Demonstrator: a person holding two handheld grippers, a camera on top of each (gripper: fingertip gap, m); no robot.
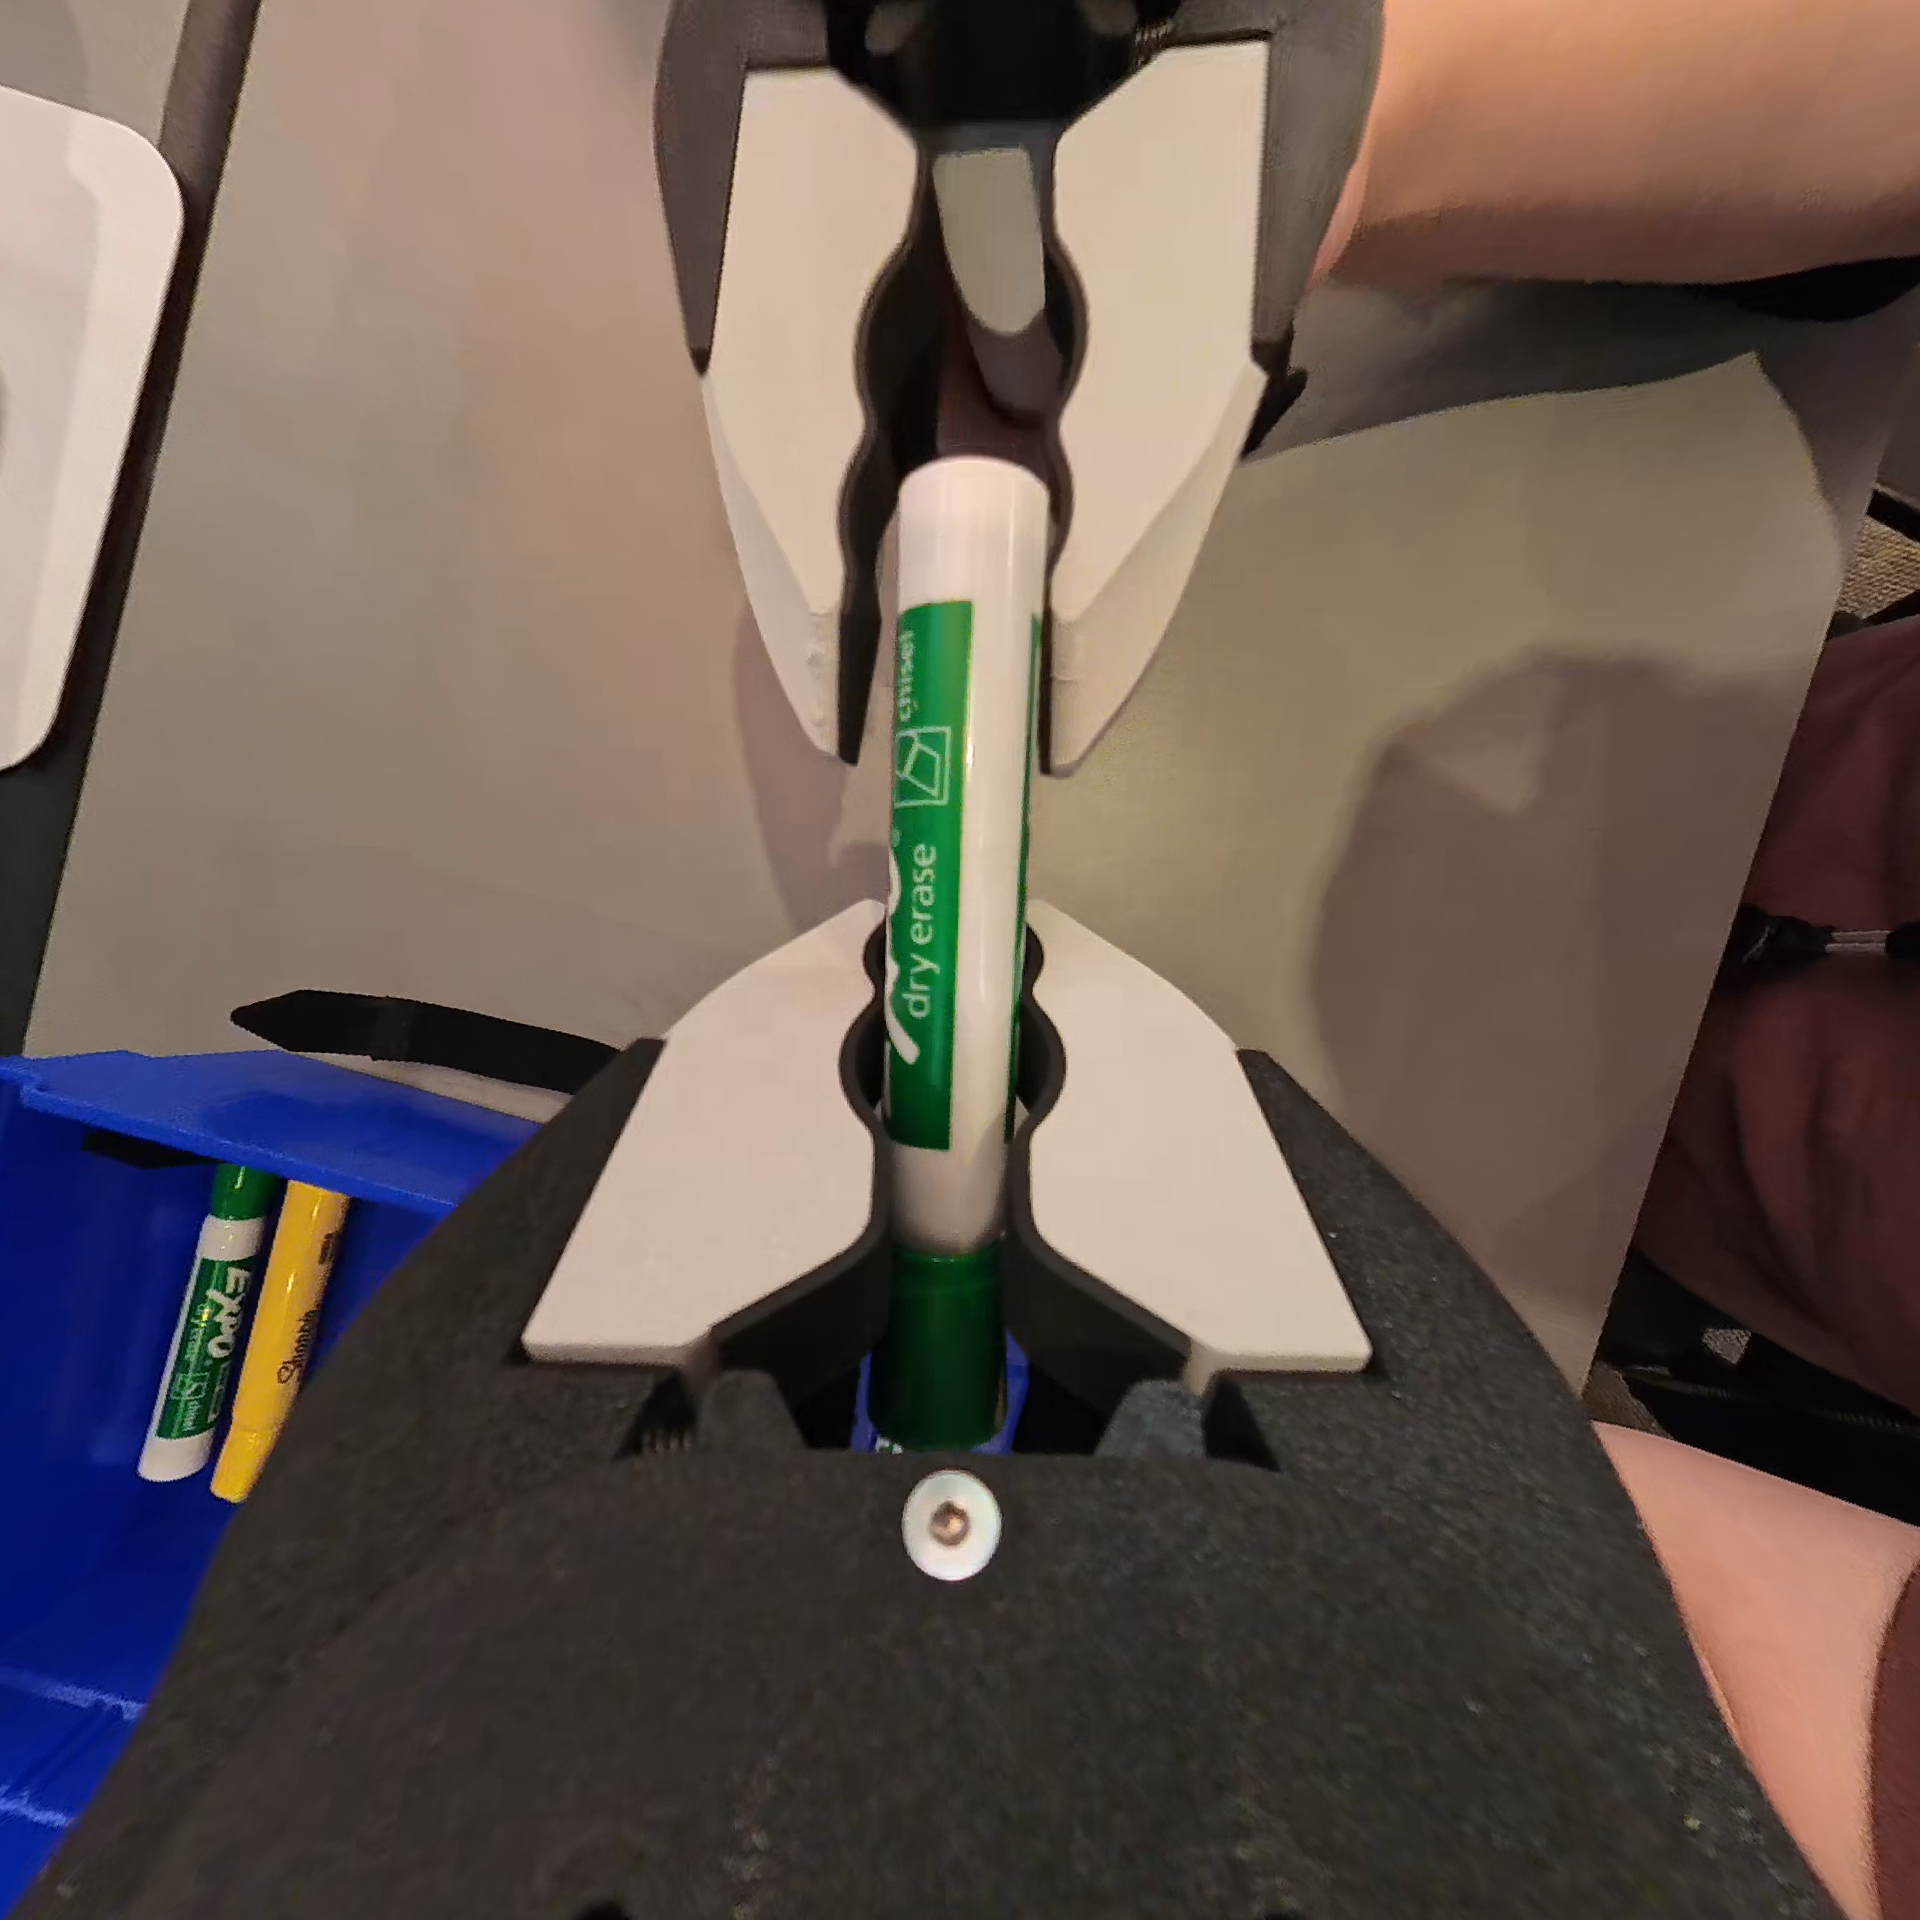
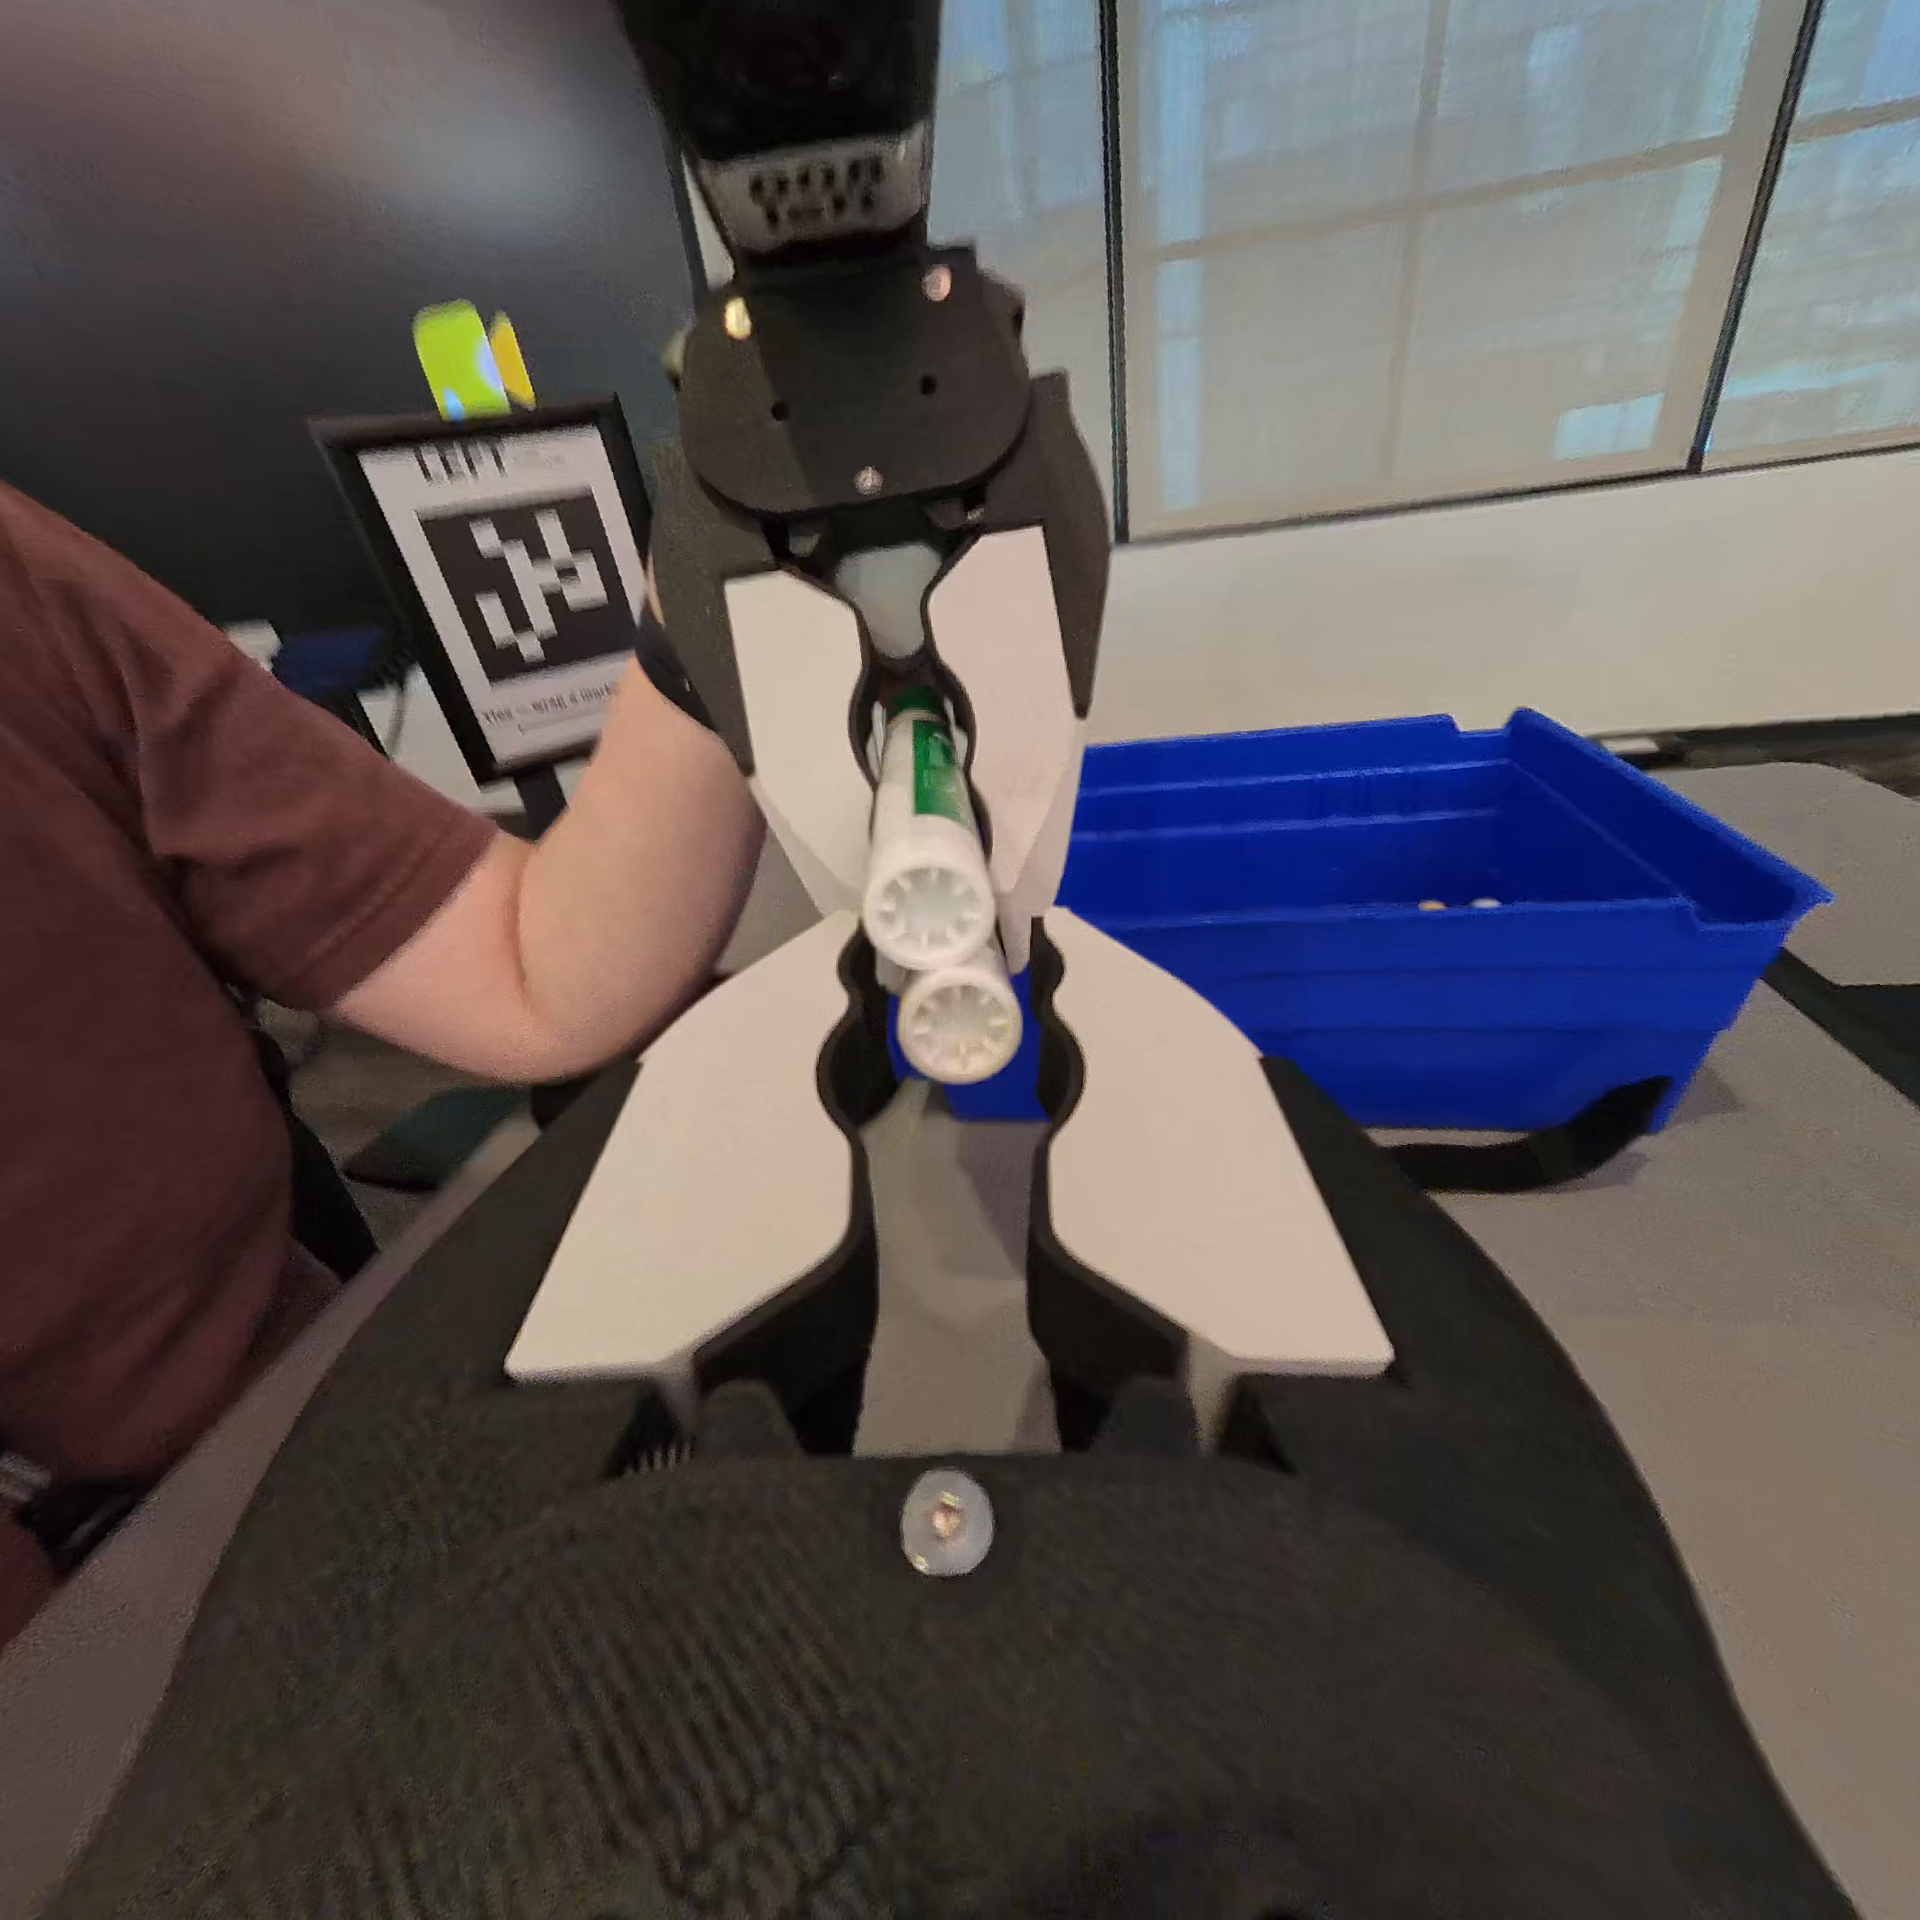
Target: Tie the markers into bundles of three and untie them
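Note:
My left gripper [image 1: 951, 935] is shut on two white-barrelled markers held side by side. The upper one, a green dry-erase marker [image 1: 961, 894], has its green cap back between my fingers. Their two white butt ends [image 2: 928, 909] point at the right wrist camera. My right gripper [image 2: 945, 966] faces the left one head-on and is open. Its fingers stand on either side of the marker ends, with a small gap showing. It also shows in the left wrist view [image 1: 951, 748]. Both hover above the grey table [image 1: 468, 623].
A blue bin [image 2: 1351, 997] stands on the table and holds a green marker [image 1: 203, 1340] and a yellow marker [image 1: 281, 1340]. A black strap [image 1: 395, 1029] lies beside it. A person's arm [image 2: 582, 914] is on the left. A white tray [image 1: 62, 416] lies at the far left. My two grippers' fingertips are within a few centimetres of each other. From either gripper's tips it is about 25 centimetres to the black strap [image 1: 395, 1029]. The right camera catches it too, in the right wrist view [image 2: 1547, 1148].

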